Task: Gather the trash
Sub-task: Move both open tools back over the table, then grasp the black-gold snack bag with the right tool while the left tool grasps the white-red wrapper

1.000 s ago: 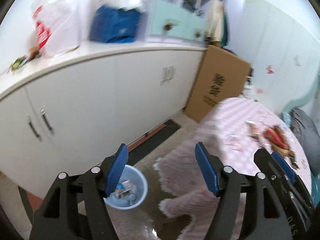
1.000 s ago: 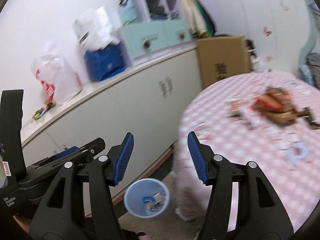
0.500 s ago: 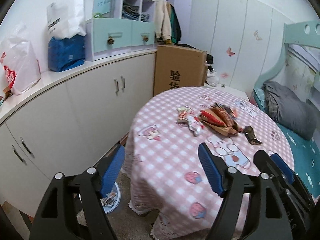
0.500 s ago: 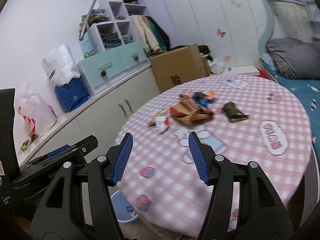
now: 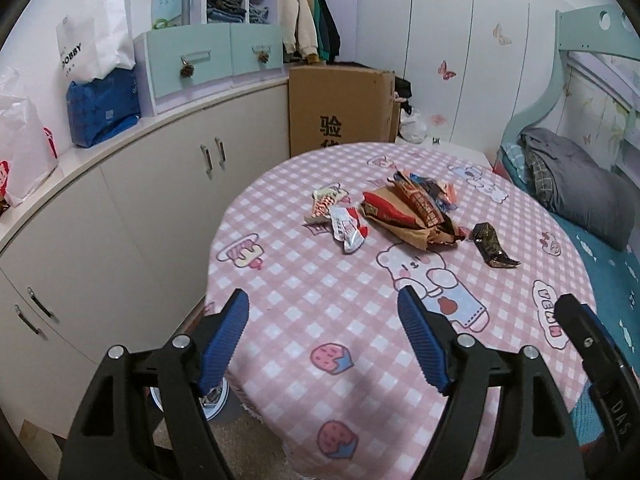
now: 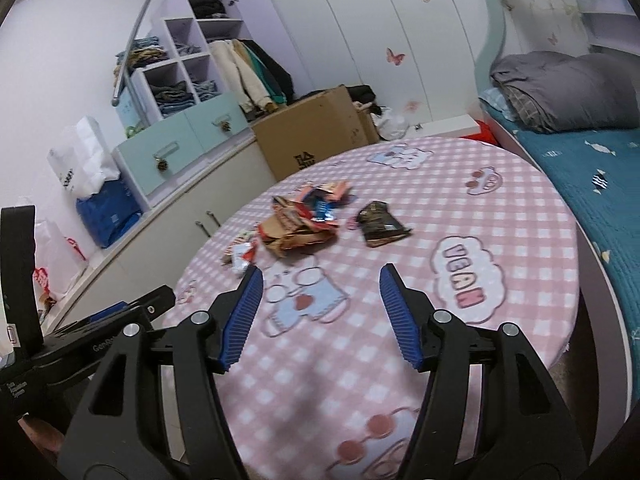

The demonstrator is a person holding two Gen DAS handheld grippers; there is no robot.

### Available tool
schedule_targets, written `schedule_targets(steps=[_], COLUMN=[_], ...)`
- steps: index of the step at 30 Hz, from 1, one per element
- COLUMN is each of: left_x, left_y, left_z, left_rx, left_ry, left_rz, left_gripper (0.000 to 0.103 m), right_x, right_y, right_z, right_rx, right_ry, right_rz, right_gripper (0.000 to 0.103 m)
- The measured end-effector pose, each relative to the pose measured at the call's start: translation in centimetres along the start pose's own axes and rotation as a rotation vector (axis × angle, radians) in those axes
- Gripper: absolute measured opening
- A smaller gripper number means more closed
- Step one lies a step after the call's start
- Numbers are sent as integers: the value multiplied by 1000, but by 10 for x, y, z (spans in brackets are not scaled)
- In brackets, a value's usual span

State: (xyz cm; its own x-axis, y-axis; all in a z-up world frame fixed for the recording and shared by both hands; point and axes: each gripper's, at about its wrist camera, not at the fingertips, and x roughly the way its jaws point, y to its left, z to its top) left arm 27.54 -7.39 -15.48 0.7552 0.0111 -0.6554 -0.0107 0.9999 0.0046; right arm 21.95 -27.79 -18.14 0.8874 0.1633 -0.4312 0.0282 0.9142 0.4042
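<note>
A pile of snack wrappers (image 5: 412, 212) lies in the middle of the round table with a pink checked cloth (image 5: 320, 288); the pile also shows in the right wrist view (image 6: 304, 224). A white and red wrapper (image 5: 347, 229) lies at its left. A dark wrapper (image 5: 490, 246) lies at its right, also in the right wrist view (image 6: 380, 224). My left gripper (image 5: 322, 340) is open and empty above the table's near edge. My right gripper (image 6: 320, 312) is open and empty over the near part of the table. A blue bin (image 5: 214, 398) on the floor is mostly hidden behind my left finger.
White cabinets (image 5: 120, 216) run along the left with bags (image 5: 102, 108) on top. A cardboard box (image 5: 340, 108) stands behind the table. A bed with a grey blanket (image 5: 576, 188) lies to the right, close to the table.
Both grippers swung up and right, away from the blue bin on the floor, and now face the table and the wrappers. Both stayed open.
</note>
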Motion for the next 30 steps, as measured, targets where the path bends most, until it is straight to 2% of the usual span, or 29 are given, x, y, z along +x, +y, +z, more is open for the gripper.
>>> schedule_targets(steps=[8, 14, 23, 26, 30], left_x=[52, 86, 128, 138, 152], left_y=[0, 0, -5, -12, -18], left_z=[7, 15, 43, 47, 52], left_rx=[-40, -41, -34, -8, 11], left_ry=[106, 144, 150, 165, 191], left_rz=[-21, -7, -11, 0, -12], left_gripper=[75, 75, 75, 75, 73], right_x=[26, 50, 95, 113, 125], right_y=[-24, -36, -37, -37, -30], right_z=[11, 25, 41, 44, 54], right_rx=[-2, -21, -88, -95, -161], right_ry=[65, 115, 192, 259, 248], right_rz=[-79, -135, -180, -160, -227], right_gripper=[66, 70, 74, 74, 76])
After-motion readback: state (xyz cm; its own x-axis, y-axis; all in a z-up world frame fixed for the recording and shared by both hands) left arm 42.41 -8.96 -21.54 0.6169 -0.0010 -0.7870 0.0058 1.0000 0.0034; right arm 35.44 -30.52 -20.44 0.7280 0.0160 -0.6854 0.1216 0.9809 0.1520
